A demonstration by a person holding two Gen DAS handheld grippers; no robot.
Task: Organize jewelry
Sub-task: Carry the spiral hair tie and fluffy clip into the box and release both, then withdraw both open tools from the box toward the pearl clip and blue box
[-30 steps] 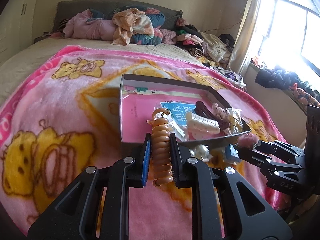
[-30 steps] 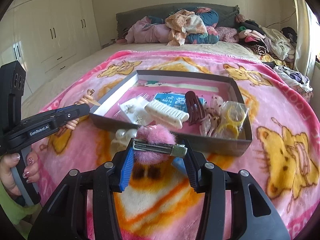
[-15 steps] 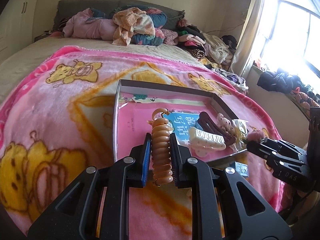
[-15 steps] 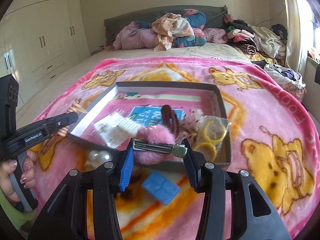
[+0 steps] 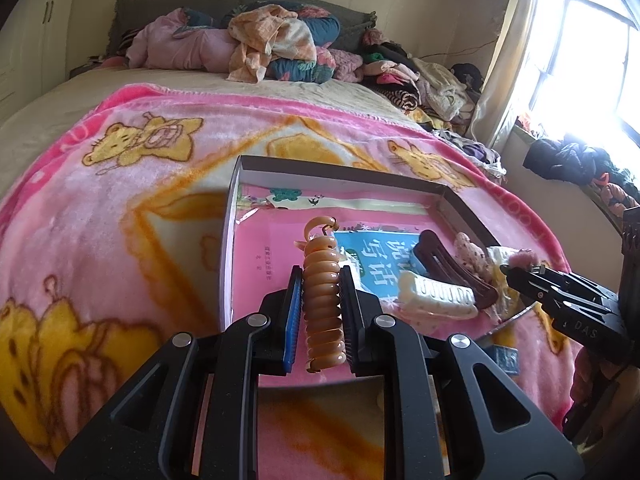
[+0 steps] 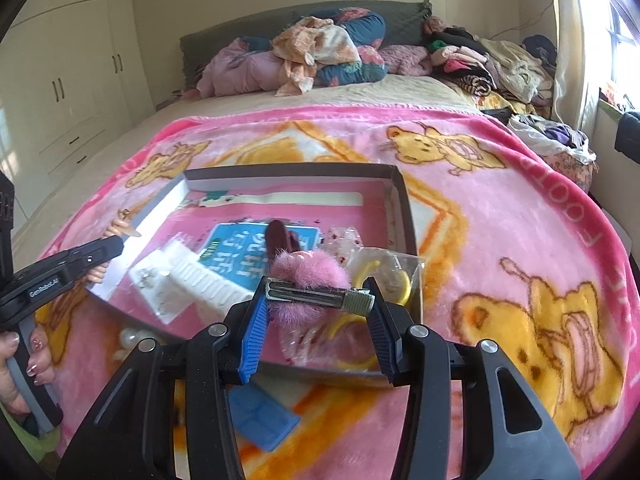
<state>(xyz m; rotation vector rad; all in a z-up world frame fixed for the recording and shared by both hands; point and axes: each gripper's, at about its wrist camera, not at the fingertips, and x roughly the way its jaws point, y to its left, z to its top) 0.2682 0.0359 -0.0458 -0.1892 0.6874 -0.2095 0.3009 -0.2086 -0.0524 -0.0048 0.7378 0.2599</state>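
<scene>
My left gripper (image 5: 320,280) is shut on an orange spiral hair tie (image 5: 322,296) and holds it above the near left part of a grey box (image 5: 344,170) with a pink floor. My right gripper (image 6: 316,300) is shut on a pink furry hair clip (image 6: 308,276) with a metal bar, above the box's near right corner (image 6: 400,208). In the box lie a white claw clip (image 5: 436,296), a dark brown clip (image 5: 448,268), a blue card (image 5: 372,252) and a bag of yellow hair ties (image 6: 384,280).
The box rests on a pink cartoon-bear blanket (image 5: 120,208) on a bed. In front of the box lie a blue packet (image 6: 264,420) and pearl beads (image 6: 132,340). Heaped clothes (image 5: 256,44) fill the headboard end. A window (image 5: 592,68) is at the right.
Both grippers have moved forward over the box with their items still held. The spiral tie and the furry clip now hang above the box's inside instead of in front of its near wall.
</scene>
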